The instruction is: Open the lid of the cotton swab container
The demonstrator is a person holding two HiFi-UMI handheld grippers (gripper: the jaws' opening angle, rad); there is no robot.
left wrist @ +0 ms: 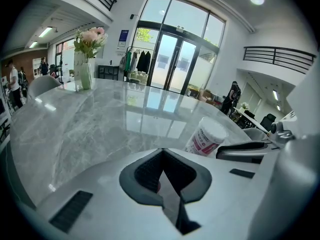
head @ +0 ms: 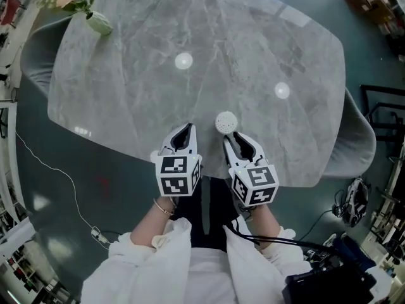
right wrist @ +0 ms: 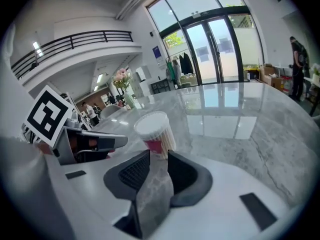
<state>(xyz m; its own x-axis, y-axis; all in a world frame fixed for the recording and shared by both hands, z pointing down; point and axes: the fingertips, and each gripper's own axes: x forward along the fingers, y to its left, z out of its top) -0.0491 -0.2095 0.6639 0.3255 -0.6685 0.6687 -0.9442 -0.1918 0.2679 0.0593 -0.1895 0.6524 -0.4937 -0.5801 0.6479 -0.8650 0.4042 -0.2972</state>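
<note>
Here's the table: a broad rounded slab of grey marble, veined and glossy, with ceiling lights mirrored in its polish. At the far left corner stands a pale vase holding pink flowers.

Now the cotton swab container: a small upright tub near the table's front edge, with a round white lid sitting flat on top. The right gripper view shows clear walls, a pink label band and the thin sticks of the swabs packed upright inside.

The right gripper points straight at it with its ribbed dark pads parted and bare marble showing through the gap. The tub sits just beyond the tips, not between them. The left gripper rests just beside it with its jaws pressed together on nothing, and the tub stands off to its right.
</note>
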